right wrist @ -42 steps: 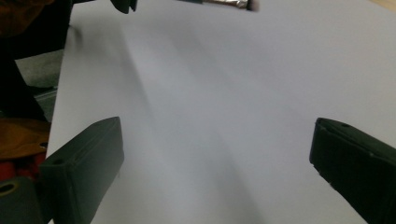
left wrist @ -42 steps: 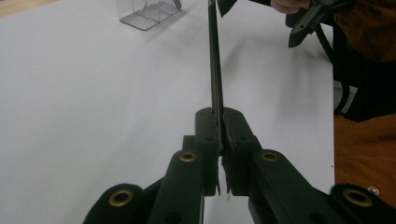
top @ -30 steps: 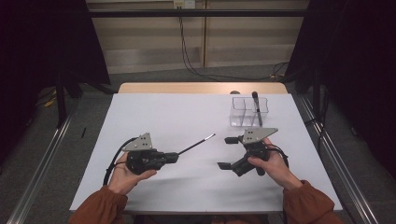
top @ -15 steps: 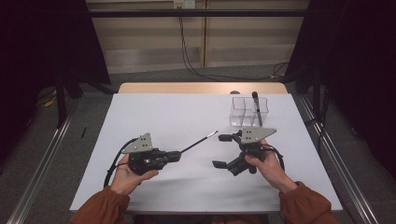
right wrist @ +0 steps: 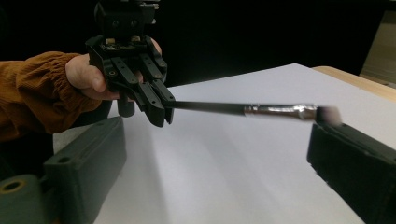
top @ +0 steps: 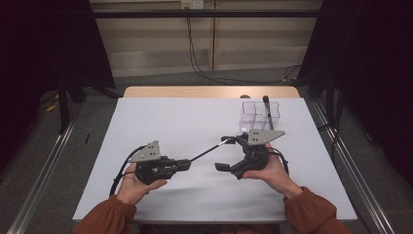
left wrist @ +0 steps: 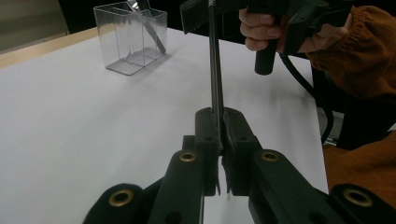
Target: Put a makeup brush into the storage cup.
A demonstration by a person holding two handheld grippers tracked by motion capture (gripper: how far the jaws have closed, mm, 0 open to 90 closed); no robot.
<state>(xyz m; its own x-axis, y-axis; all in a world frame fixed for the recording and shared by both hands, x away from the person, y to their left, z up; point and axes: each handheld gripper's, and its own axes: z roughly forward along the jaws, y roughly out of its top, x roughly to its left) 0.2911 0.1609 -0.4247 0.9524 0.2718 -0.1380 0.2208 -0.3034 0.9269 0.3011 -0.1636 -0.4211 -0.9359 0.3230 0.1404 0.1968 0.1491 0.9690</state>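
A thin brush (top: 204, 152) with a black handle and silver ferrule is held level above the white table (top: 165, 117). My left gripper (top: 187, 164) is shut on its handle end (left wrist: 215, 70). My right gripper (top: 225, 154) faces it from the right with its jaws wide apart. They have just been closing a little. In the right gripper view the brush (right wrist: 219, 107) spans the gap between my jaws, and its blurred tip hangs just over the right-hand jaw. No pad presses on it. The left gripper (right wrist: 159, 109) and its hand show at the back left.
A clear plastic holder (top: 260, 114) stands at the table's back right with another dark brush (top: 267, 108) upright in it. In the left gripper view the holder (left wrist: 133, 39) is at the far left. Metal rails run along both sides of the table.
My right gripper has shifted left toward the brush tip, and its jaws now bracket the ferrule end. The left gripper and the brush have stayed where they were.
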